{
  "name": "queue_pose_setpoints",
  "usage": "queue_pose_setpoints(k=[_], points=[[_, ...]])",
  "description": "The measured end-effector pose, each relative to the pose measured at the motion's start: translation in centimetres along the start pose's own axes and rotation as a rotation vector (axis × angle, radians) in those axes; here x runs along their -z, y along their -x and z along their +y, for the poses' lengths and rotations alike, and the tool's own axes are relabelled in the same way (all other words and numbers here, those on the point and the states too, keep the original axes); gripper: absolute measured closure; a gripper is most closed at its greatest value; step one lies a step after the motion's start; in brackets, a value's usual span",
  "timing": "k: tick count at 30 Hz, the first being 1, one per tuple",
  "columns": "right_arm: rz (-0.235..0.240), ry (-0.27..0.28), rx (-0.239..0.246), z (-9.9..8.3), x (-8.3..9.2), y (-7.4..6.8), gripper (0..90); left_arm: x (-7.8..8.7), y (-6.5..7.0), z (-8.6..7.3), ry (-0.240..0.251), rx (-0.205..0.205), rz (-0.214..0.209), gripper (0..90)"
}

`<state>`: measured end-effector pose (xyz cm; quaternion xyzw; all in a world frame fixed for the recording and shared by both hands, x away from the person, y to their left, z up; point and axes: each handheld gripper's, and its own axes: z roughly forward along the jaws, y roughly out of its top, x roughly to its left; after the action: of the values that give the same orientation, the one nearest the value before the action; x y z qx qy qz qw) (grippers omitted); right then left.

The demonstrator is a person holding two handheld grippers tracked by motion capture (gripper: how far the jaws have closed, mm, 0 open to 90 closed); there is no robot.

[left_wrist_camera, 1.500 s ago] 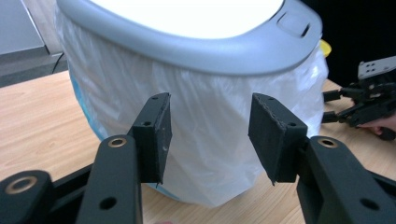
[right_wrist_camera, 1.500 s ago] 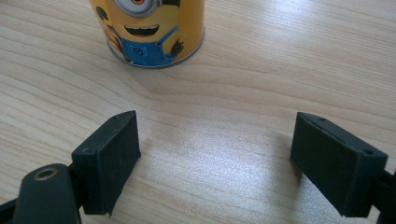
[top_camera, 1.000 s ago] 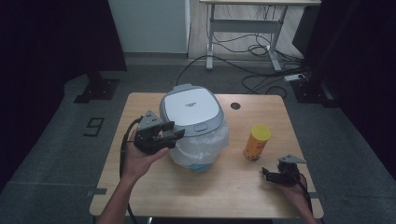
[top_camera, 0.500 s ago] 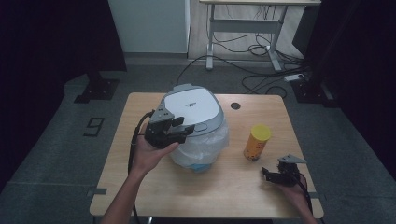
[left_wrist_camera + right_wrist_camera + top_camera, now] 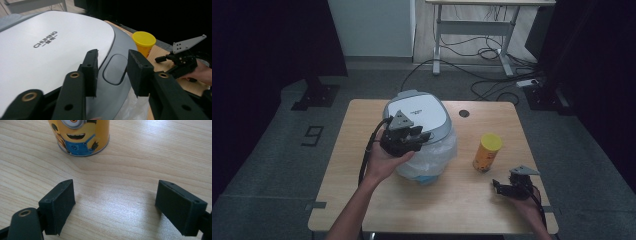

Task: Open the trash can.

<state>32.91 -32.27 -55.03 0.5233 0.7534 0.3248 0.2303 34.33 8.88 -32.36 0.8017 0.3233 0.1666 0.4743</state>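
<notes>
The biggest risk, as I judged it, lay with the rice cooker (image 5: 419,125) itself: it stood at the middle of the table (image 5: 352,130) with a loose clear plastic bag (image 5: 437,157) bunched around its body, so a sideways shove on the lid could have made it slide or tip. A smaller risk was a miss at the lid-release button (image 5: 115,68). The left gripper (image 5: 414,137) hung over the cooker's front edge with its jaws at a middling gap; they had just been closing, with nothing held between them, only the button showing in the gap beyond. A pad landing on the smooth lid beside the button would likely have skidded off rather than pressed. Least likely, the yellow-lidded can (image 5: 486,152), standing to the right of the cooker, could have been knocked had the right gripper (image 5: 504,187) swung; that gripper rested on the table to the right of the cooker and nearer the person, jaws wide and empty, the can just ahead of them.

The cooker looked rounded and squat, with a white glossy lid panel (image 5: 45,50) bearing grey lettering, a grey surround, and the oval grey button recessed at its front.
</notes>
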Motion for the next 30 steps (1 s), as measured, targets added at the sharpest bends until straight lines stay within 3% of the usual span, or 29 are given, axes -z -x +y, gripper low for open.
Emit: queue_pose_setpoints(k=[3,11,12,17,30], points=[[0.0,0.0,-0.001,0.0,0.0,0.0,15.1,-0.08,-0.03,0.07,0.0,-0.002,0.006,67.1],[0.0,-0.001,0.0,0.0,0.01,0.0,15.1,-0.27,0.1,0.18,0.0,-0.003,-0.018,79.1],[0.0,-0.001,0.0,-0.01,0.02,0.01,15.1,-0.36,0.06,0.2,-0.002,0.002,-0.042,80.9],[0.0,-0.001,0.0,-0.02,0.03,0.02,15.1,-0.55,-0.03,0.24,-0.004,0.002,-0.042,90.0],[0.001,-0.001,0.001,-0.03,0.04,0.03,15.2,-0.67,-0.01,0.32,-0.018,-0.001,-0.055,90.0]])
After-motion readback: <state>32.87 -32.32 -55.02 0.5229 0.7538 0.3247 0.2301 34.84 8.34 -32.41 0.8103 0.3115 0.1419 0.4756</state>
